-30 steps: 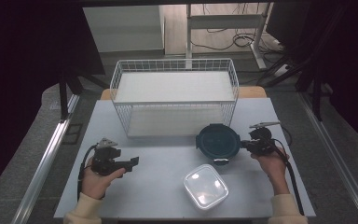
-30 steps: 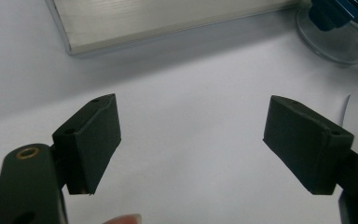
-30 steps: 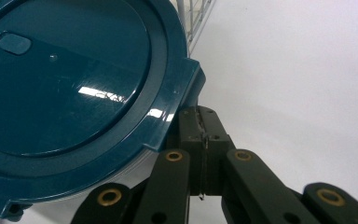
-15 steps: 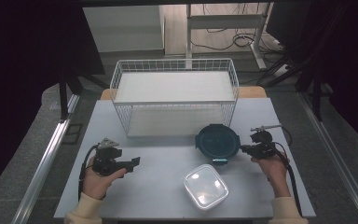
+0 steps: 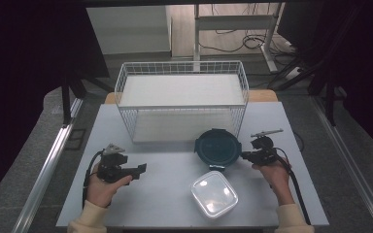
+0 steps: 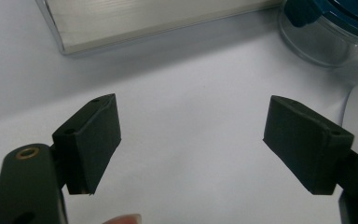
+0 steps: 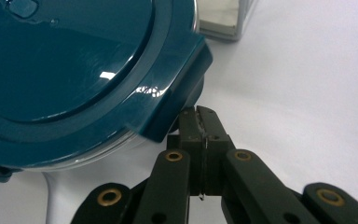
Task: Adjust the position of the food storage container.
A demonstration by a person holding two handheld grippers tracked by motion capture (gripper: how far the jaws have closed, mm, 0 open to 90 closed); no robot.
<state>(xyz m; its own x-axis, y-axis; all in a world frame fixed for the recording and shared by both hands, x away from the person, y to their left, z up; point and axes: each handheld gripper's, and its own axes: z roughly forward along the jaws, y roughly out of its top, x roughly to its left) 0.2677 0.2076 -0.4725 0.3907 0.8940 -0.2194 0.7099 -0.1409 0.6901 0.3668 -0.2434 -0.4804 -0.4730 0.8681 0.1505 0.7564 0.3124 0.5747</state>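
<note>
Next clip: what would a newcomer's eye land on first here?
Probably the white wire basket at the table's far middle. In front of it stands the round container with a teal lid, the right gripper with shut jaws at its lid tab. The left gripper waits open over bare table.

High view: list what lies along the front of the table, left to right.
left gripper → square clear container → right gripper. The round teal-lidded container and wire basket sit farther back and overlap these in the order, so they are left out.
</note>
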